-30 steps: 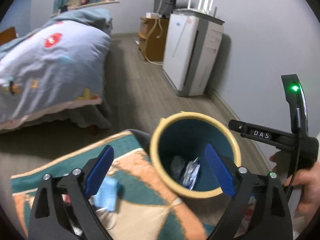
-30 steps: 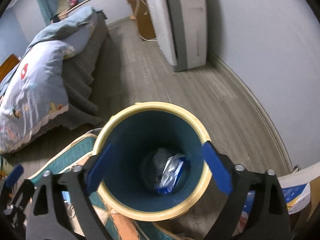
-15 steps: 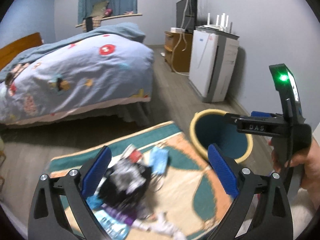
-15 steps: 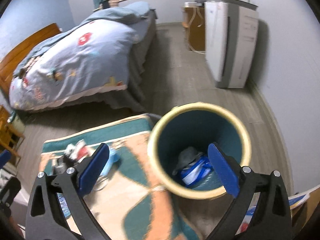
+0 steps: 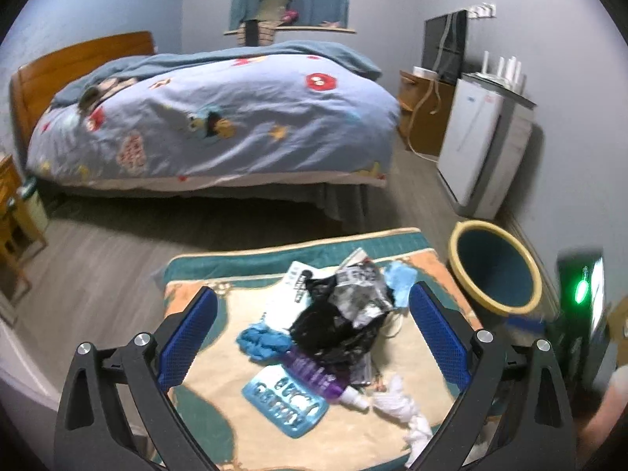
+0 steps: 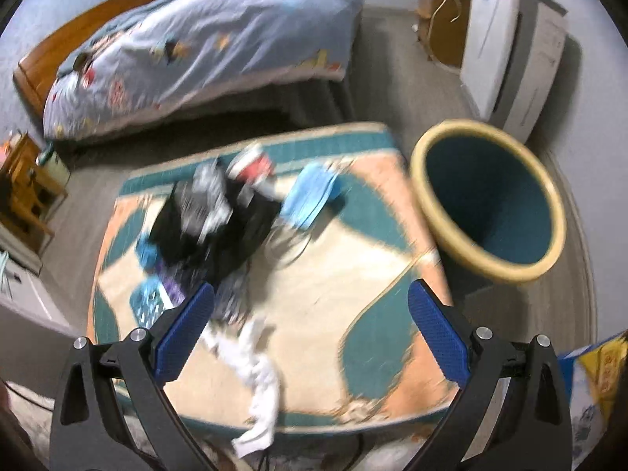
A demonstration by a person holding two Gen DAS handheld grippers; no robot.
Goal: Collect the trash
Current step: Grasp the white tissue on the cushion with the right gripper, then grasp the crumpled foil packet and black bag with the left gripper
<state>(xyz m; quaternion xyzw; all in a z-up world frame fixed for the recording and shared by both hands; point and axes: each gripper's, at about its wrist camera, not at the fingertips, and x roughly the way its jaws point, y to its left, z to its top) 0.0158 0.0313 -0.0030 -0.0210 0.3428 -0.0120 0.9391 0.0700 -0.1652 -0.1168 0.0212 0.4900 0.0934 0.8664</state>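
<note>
Left wrist view: the left gripper (image 5: 312, 325), jaws wide and empty, hung over the trash pile (image 5: 333, 325) on the rug (image 5: 219, 404); the bin (image 5: 495, 269) stood beside the rug. Right wrist view: the right gripper (image 6: 310, 324), equally wide, revealed the rug's near edge; motion blur obscured detail.

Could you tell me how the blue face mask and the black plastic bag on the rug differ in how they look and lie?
The blue face mask is pale blue, while the black plastic bag is dark and glossy. The mask lies nearer the bin; the bag sits in the middle of the trash pile. The mask lies fairly flat, whereas the bag is crumpled into a heap over other litter. Both rest on the rug, uncollected, with neither held by any fingers.
</note>
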